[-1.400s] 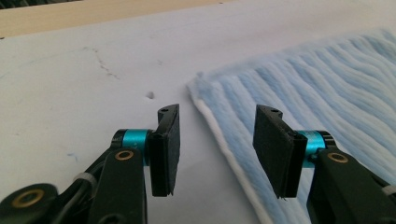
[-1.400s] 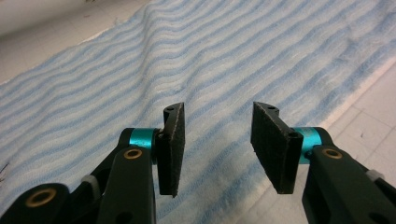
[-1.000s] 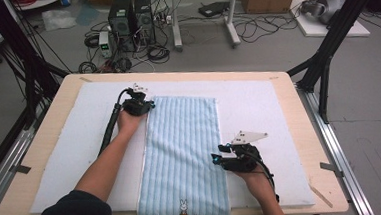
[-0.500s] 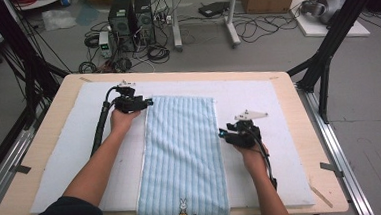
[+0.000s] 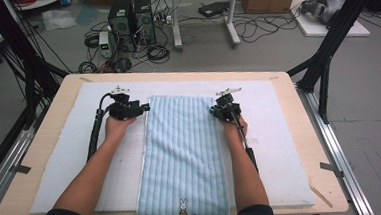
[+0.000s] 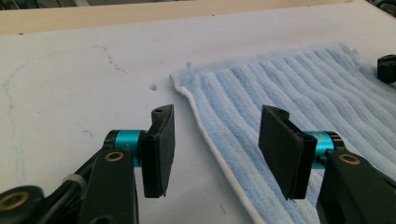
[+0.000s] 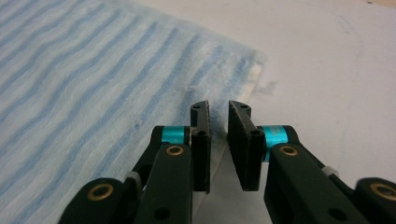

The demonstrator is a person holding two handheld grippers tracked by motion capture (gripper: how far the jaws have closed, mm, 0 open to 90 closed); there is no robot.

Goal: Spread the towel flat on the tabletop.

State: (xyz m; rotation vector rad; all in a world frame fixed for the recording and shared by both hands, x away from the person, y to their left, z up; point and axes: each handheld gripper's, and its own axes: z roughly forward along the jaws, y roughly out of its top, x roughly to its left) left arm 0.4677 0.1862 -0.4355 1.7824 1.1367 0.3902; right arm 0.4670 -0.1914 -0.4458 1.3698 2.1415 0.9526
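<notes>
Pale wood beneath everything: rectangular tabletop [image 5: 45, 146], topped by a white foam mat [image 5: 71, 160] covering nearly all of it. Lying flat on that mat, between the two claws and running back from them toward the person: long light-blue ribbed terry towel [image 5: 183, 148], smooth, unfolded, hardly a crease, ribs running lengthwise, edged with a thin white hem [image 6: 205, 135]. Small rabbit motif [image 5: 183, 208] at the end farthest from both claws, hanging a little over the table's near edge.

Judging by this: spreading and straightening done, corners not yet gripped, any folding or lifting not begun.

Left claw [image 5: 146, 108] at the towel's far left corner, jaws well apart and just opened wider, straddling the hem without pressing on it. Right claw [image 5: 213, 111] at the far right corner, jaws just drawn in to a narrow slit, towel edge beneath and beside one pad, no cloth seen pinched in the gap.
</notes>
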